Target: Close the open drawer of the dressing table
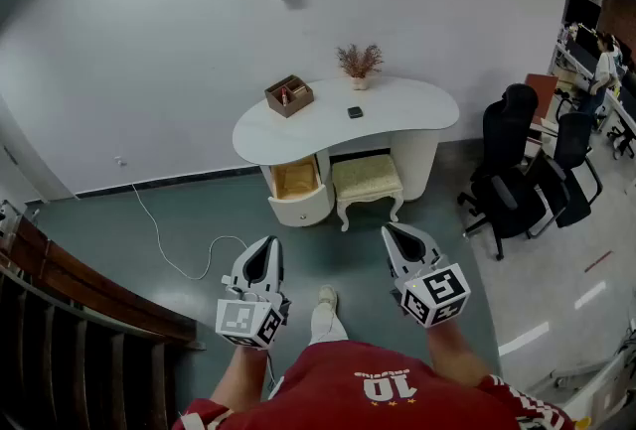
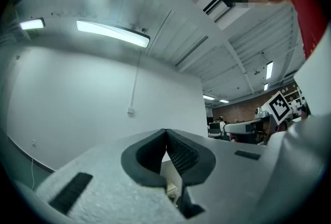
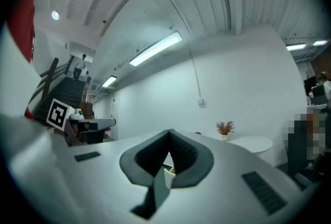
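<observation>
Clearly open, the drawer (image 1: 296,178) sits just above the centre of the head view, pulled out of the left pedestal of the white dressing table (image 1: 397,110). Its pale wooden inside faces up, and its rounded white front (image 1: 302,210) points down the frame and slightly left, towards the person. Its long axis runs from the pedestal out to that front. What lies inside is too small to tell.

A cushioned stool (image 1: 366,178) stands just beside the drawer on its right, partly under the tabletop. To the left a white cable (image 1: 164,241) loops over the grey-green floor (image 1: 199,210), and bare floor lies between the drawer front and the two grippers.

The left gripper (image 1: 264,247) and the right gripper (image 1: 400,237) hang side by side in the lower middle, well apart from the drawer and aimed roughly at the table. In the left gripper view the pads (image 2: 181,155) meet at their tips with nothing between them. In the right gripper view the pads (image 3: 183,153) also meet and hold nothing. Each view's own jaws hide most of the drawer.

On the tabletop stand a brown box (image 1: 288,95), a small dark object (image 1: 355,112) and a dried plant in a pot (image 1: 359,64). Black office chairs (image 1: 517,175) stand at the right, and a dark stair rail (image 1: 79,289) is cut off at the lower left.
</observation>
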{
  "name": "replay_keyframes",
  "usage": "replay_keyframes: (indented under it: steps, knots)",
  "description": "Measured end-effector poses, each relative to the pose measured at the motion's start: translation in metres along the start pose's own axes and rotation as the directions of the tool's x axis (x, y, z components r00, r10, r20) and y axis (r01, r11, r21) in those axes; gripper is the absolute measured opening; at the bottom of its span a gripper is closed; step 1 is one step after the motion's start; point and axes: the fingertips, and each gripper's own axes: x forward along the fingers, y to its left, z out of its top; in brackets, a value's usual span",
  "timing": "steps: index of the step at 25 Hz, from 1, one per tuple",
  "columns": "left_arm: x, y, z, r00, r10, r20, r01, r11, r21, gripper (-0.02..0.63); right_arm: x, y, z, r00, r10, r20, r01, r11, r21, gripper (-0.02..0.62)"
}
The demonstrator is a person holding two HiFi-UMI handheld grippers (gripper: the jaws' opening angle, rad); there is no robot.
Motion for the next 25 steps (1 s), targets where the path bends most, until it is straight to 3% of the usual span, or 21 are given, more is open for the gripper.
replay_keyframes:
  steps: [6,12,17,25]
  knots:
    - [0.009,-0.002,-0.003,1.0,0.018,0.006,-0.018,1.0,-0.025,0.0,-0.003,-0.009,-0.003,1.0,-0.01,-0.019,0.009,1.0,-0.009,-0.002]
    - [0.023,-0.009,-0.004,1.0,-0.013,0.009,0.013,1.0,-0.025,0.0,-0.006,-0.019,-0.002,1.0,-0.024,-0.016,0.024,1.0,-0.012,-0.002]
    - [0.026,-0.011,0.0,0.998,-0.057,0.035,0.06,0.992,-0.108,0.0,-0.01,-0.018,0.005,1.0,0.014,0.002,-0.014,1.0,0.02,0.003]
    - [0.045,0.012,-0.004,0.999,-0.034,-0.042,0.031,0.996,-0.082,0.0,0.018,-0.033,0.019,0.999,0.031,0.009,-0.031,0.998,0.045,0.003]
